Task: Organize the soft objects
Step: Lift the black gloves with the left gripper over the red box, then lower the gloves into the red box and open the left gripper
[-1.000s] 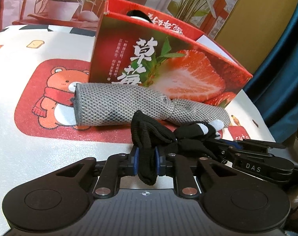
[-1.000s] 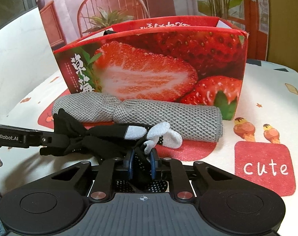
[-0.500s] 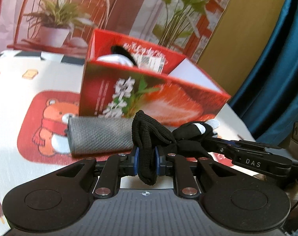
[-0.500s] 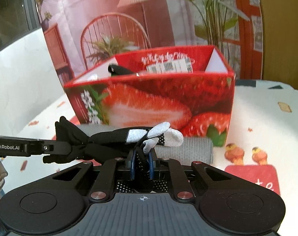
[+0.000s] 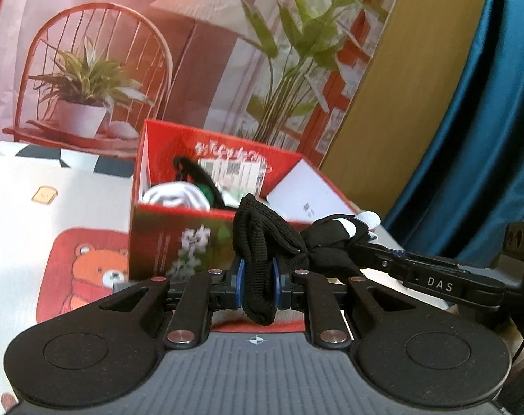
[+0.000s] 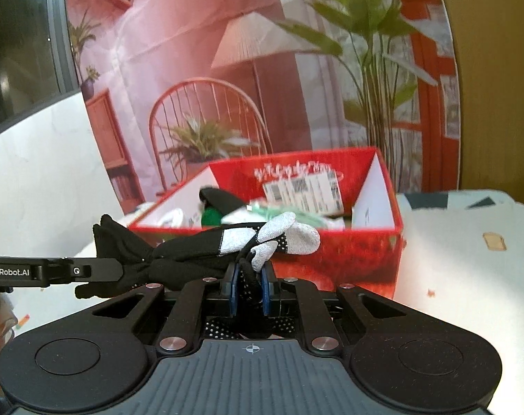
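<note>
A black knit glove (image 5: 262,242) with grey fingertips (image 6: 296,233) was held stretched at mid-frame. Behind it, an open red strawberry box (image 6: 365,252) was seen holding white and green soft items (image 5: 178,200).

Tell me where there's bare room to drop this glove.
Inside the strawberry box, the white-walled right end looks free; its left and middle are crowded with rolled fabrics. Bare tablecloth lies right of the box. The black glove spans both tools.
</note>
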Available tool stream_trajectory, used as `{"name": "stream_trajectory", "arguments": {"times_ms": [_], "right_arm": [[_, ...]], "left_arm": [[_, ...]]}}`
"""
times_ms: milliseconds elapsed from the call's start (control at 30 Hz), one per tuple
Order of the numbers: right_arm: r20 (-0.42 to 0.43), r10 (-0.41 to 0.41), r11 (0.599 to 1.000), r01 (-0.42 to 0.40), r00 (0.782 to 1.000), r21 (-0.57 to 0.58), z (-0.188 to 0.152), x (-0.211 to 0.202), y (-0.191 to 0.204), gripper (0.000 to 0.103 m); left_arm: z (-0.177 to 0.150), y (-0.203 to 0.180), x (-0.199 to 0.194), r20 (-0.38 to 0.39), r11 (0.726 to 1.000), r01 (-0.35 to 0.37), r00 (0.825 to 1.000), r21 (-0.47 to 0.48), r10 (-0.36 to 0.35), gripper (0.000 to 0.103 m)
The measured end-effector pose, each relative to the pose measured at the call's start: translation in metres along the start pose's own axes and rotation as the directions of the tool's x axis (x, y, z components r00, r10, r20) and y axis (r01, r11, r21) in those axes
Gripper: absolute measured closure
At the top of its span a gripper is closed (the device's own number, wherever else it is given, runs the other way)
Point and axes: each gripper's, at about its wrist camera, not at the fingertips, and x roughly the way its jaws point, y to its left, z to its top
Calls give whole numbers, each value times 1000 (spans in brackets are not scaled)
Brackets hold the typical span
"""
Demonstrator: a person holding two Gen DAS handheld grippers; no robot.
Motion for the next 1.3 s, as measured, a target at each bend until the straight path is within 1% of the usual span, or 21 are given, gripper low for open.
{"name": "stream_trajectory", "arguments": {"times_ms": [100, 200, 333, 500, 600, 800, 900, 1100, 1200, 1267, 1300], "right_arm": [[20, 3, 1000, -3, 1000, -8, 17, 2, -2, 91], [40, 3, 1000, -2, 999, -14, 36, 7, -5, 91], [44, -6, 1000, 7, 999, -22, 63, 25, -12, 91], [17, -34, 999, 34, 999, -36, 87, 61, -20, 91], [-20, -56, 997, 55, 998, -47, 99, 90, -24, 91], [-103, -103, 993, 96, 989, -66, 112, 143, -33, 91], [-147, -117, 992, 107, 982, -74, 114, 162, -36, 91], [-220, -136, 990, 128, 966, -54, 117, 189, -45, 91], [-241, -146, 989, 134, 959, -68, 117, 195, -44, 91], [-249, -157, 987, 143, 956, -72, 117, 197, -44, 89], [-255, -167, 986, 154, 952, -71, 118, 197, -44, 85]], "left_arm": [[17, -1, 2, 26, 1000, 6, 1000, -6, -6, 86], [35, -5, 8, 50, 1000, 6, 999, 15, -6, 86], [58, -4, 25, 64, 1000, -4, 998, 30, 2, 86], [87, 12, 56, 44, 999, -37, 998, 21, 36, 86], [102, 23, 80, 11, 998, -61, 998, 9, 61, 86], [115, 39, 119, -88, 995, -98, 991, 17, 99, 86], [119, 48, 134, -118, 993, -114, 986, 8, 114, 86], [117, 55, 154, -152, 990, -141, 978, 26, 144, 85], [117, 54, 157, -154, 987, -154, 975, 51, 160, 84], [118, 53, 159, -153, 985, -159, 974, 66, 168, 81], [118, 52, 158, -150, 984, -163, 974, 70, 172, 80]]}}
